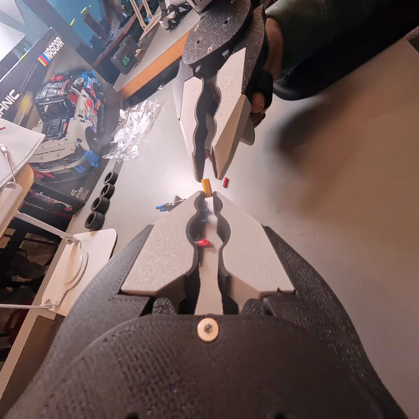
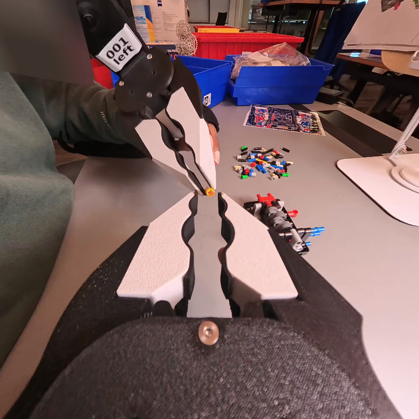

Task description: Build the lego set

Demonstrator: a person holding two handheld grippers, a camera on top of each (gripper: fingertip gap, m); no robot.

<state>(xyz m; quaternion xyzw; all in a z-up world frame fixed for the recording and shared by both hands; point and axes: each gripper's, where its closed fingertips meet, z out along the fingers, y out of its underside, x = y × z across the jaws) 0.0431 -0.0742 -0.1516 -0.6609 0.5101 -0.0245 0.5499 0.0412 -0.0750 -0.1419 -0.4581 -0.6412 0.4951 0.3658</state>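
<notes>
Your left gripper (image 2: pixel 207 190) pinches a short yellow connector (image 2: pixel 209 191) by one end, its cross-shaped hole facing your right gripper (image 2: pixel 207 195), whose fingers are spread and hold nothing. The connector hangs just above the tabletop (image 2: pixel 136 181), right at the tips of the right gripper. To do this step well, keep the left one steady and level, and bring the right fingers around the free end without knocking it askew. Farther right lie the loose pile of pins (image 2: pixel 263 163) and the half-built frame (image 2: pixel 283 223), both well apart from the grippers. A small red pin (image 1: pixel 225 182) rests just beside the connector; avoid brushing it.
</notes>
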